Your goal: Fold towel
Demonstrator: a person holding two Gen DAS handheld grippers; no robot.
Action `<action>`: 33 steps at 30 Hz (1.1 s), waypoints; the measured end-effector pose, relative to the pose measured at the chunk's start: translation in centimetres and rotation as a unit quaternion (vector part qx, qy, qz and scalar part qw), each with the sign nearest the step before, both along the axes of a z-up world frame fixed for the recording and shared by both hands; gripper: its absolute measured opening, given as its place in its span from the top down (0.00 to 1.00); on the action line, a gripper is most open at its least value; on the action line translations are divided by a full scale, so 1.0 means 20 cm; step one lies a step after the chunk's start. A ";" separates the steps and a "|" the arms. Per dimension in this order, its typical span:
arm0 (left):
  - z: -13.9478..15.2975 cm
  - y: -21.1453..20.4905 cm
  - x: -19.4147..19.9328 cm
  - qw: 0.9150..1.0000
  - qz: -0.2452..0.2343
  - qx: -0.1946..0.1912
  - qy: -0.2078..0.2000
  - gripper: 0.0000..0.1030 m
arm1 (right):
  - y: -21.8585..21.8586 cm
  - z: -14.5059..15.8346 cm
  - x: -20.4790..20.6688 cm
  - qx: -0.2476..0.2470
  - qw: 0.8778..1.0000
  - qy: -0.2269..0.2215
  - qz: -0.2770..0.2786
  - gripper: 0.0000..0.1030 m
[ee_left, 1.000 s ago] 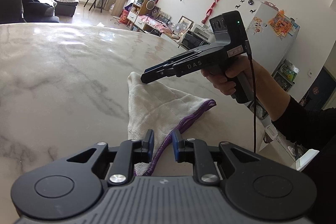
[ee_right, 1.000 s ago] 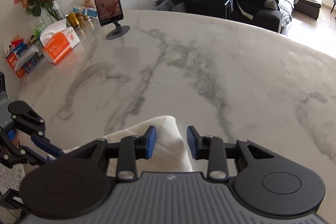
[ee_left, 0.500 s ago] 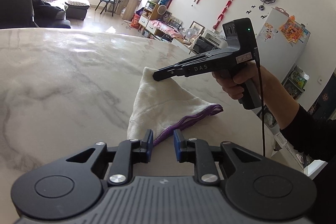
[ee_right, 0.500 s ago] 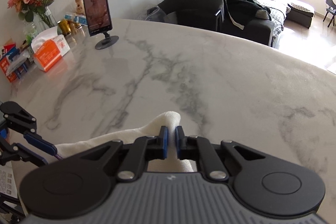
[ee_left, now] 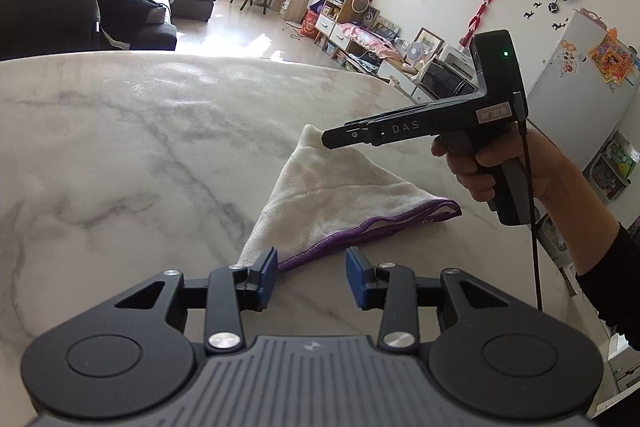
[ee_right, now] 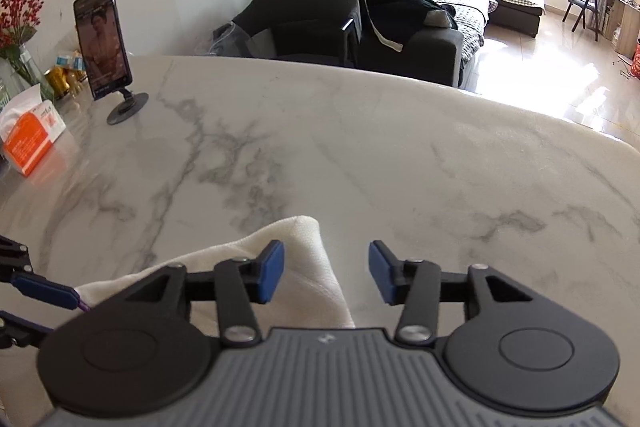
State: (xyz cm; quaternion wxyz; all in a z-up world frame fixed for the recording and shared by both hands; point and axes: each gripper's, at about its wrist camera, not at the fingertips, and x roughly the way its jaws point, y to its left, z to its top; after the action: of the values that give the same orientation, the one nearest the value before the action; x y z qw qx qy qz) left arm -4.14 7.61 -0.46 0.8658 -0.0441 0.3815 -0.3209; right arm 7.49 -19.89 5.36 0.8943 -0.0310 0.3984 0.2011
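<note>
Both grippers have let go since half a second ago: the right gripper [ee_right: 326, 277] was pinched on the towel's far corner and now has its jaws spread, and the left gripper [ee_left: 308, 279] has gone from nearly closed on the purple hem to wide apart.

Towel [ee_left: 332, 195] lies on the marble table [ee_left: 120, 147] near the edge closest to the person, folded into a flat triangle. Purple hem [ee_left: 360, 229] runs along the near side, the apex points away under the right gripper's nose. Nothing is between either set of pads.

Left gripper sits just short of the near left corner, its left pad [ee_left: 266, 273] beside the hem end, apart from the cloth as far as I can tell. Right gripper hovers over the apex; from its own camera the corner [ee_right: 304, 227] pokes out ahead between the spread fingers.

My read: placement makes sense as a release after laying one layer over the other — corners matched, then dropped. Hem edges look roughly aligned, with a slight ripple. Next fold likely needs a fresh grasp on two corners.

Phone on stand [ee_right: 105, 43] and tissue box [ee_right: 34, 137] sit far left, well apart.
</note>
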 end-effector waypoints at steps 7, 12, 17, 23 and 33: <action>0.05 -0.13 0.03 0.999 0.022 0.041 -0.002 0.20 | -0.08 0.09 -0.13 -0.002 0.999 -0.005 -0.038 0.00; 0.06 -0.22 0.05 0.994 0.074 0.083 0.018 0.01 | -0.11 0.14 -0.24 -0.017 0.997 -0.001 -0.071 0.00; 0.06 -0.29 0.07 0.980 0.140 0.137 0.029 0.01 | -0.13 0.16 -0.30 -0.030 0.994 0.019 -0.104 0.00; 0.08 -0.35 0.04 0.970 0.172 0.167 0.028 0.01 | -0.15 0.18 -0.37 -0.049 0.989 0.048 -0.132 0.00; 0.18 -0.47 -0.01 0.962 0.201 0.182 0.033 0.01 | -0.19 0.23 -0.48 -0.063 0.979 0.085 -0.173 0.00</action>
State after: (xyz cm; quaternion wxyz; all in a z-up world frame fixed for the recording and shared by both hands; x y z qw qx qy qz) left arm -4.37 -1.71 3.11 0.8926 0.0278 0.4453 -0.0643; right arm -2.01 -23.74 10.02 0.8748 -0.0009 0.4841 0.0196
